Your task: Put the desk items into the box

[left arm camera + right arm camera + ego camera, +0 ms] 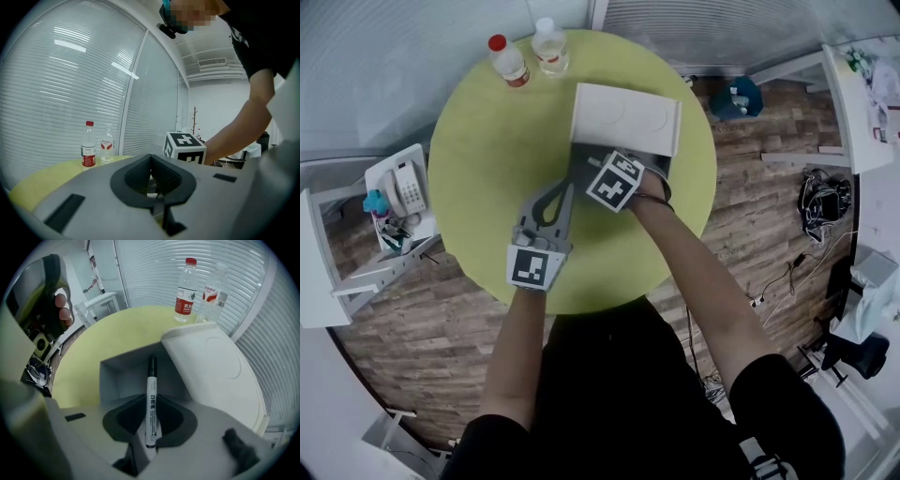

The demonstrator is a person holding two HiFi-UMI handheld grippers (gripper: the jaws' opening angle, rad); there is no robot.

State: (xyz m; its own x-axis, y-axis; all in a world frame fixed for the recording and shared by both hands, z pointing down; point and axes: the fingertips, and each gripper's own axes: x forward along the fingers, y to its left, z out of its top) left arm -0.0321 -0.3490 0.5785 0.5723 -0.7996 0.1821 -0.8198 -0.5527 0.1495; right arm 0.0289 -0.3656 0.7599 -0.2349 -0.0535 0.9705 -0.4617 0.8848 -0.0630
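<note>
- The round yellow-green table [478,159] has bare top to the left of the box and between the box and the near rim. Its rim curves close under my forearms.
- Two bottles stand upright at the far rim, left of the box and apart from it. One has a red cap [508,60]; the clear one [550,45] is just beside it.
- My left tongs [152,180] lie low over the table, just left of the box's near corner and pointing away from me. Their jaws are pressed together with nothing in them.
- My right arm reaches further forward, and the right tongs [151,417] tilt down over the box's near edge. Their marker cube [184,146] shows just beside the left tongs.
- The right jaws are clamped on a white marker pen [151,401], held about midway along its barrel. Its black-capped end points forward, down into the box.
- The white box [123,376] is open. Its lid [211,366] is tipped back on the far side, towards the bottles.
- The pen's tip hangs over the box's grey inside, and I cannot tell if it touches the bottom.
</note>
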